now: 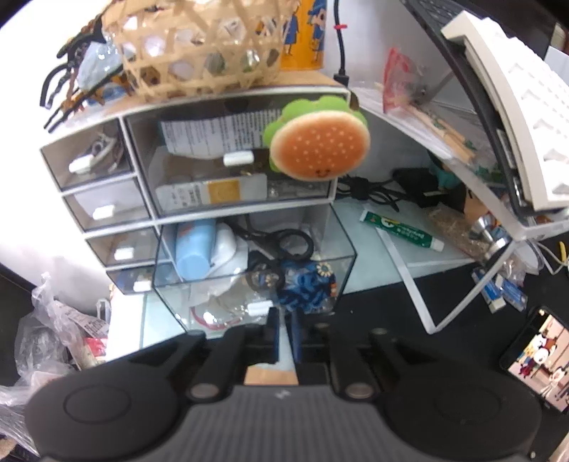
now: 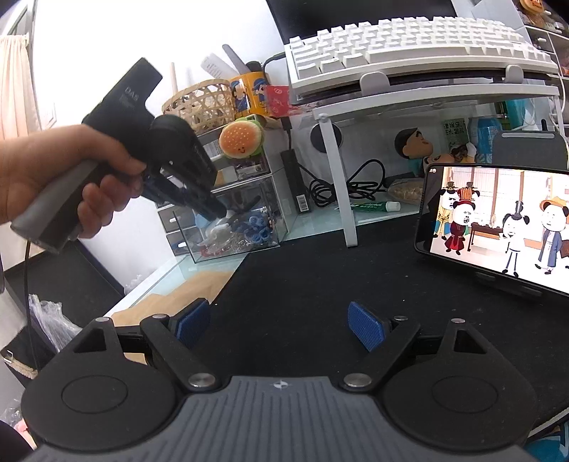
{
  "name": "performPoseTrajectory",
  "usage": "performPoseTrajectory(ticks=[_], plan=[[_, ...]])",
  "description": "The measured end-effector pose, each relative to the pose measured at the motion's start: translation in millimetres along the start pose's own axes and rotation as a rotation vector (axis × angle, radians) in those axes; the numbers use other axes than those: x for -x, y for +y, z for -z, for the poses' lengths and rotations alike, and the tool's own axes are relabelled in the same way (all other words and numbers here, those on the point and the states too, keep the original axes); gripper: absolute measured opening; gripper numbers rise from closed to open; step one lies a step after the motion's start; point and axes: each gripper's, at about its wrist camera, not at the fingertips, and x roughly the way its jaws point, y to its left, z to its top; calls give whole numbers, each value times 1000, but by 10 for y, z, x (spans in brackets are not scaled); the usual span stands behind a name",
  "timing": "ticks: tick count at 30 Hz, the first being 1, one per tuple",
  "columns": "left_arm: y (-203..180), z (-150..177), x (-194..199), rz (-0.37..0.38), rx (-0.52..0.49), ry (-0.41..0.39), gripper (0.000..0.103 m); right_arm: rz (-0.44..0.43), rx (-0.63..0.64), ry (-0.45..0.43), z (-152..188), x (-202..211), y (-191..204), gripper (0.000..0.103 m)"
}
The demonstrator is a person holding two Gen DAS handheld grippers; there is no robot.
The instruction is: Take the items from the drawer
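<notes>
A clear drawer [image 1: 341,248] is pulled out of the white drawer unit [image 1: 142,184]. It holds a light blue bottle [image 1: 193,247], black scissors [image 1: 284,241], a blue patterned fabric piece [image 1: 307,286] and white wrapping. My left gripper [image 1: 284,330] is just above the drawer's front wall by its white handle [image 1: 259,308], jaws nearly together with nothing between them. In the right wrist view the left gripper [image 2: 217,215] points down into the drawer [image 2: 231,231]. My right gripper [image 2: 281,327] is open and empty over the black mat [image 2: 320,277].
A burger plush [image 1: 318,144] hangs on the unit's upper drawer. A woven basket [image 1: 199,46] and an orange cup [image 1: 306,32] stand on top. A white shelf [image 2: 391,96] carries a keyboard [image 2: 409,39]. A phone [image 2: 498,227] plays a video at right. A toothpaste tube [image 1: 402,231] and cables [image 1: 370,192] lie under the shelf.
</notes>
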Motion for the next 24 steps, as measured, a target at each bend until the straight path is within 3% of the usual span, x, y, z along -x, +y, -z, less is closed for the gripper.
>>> performPoseTrajectory(ticks=[6, 18, 24], plan=[[51, -65, -8, -12, -7, -23, 33, 3, 14, 6, 18, -12, 26, 91], [182, -9, -341, -1, 66, 27, 32, 5, 24, 11, 26, -29, 54, 91], [220, 9, -419, 10, 110, 48, 27, 8, 22, 12, 26, -39, 50, 91]])
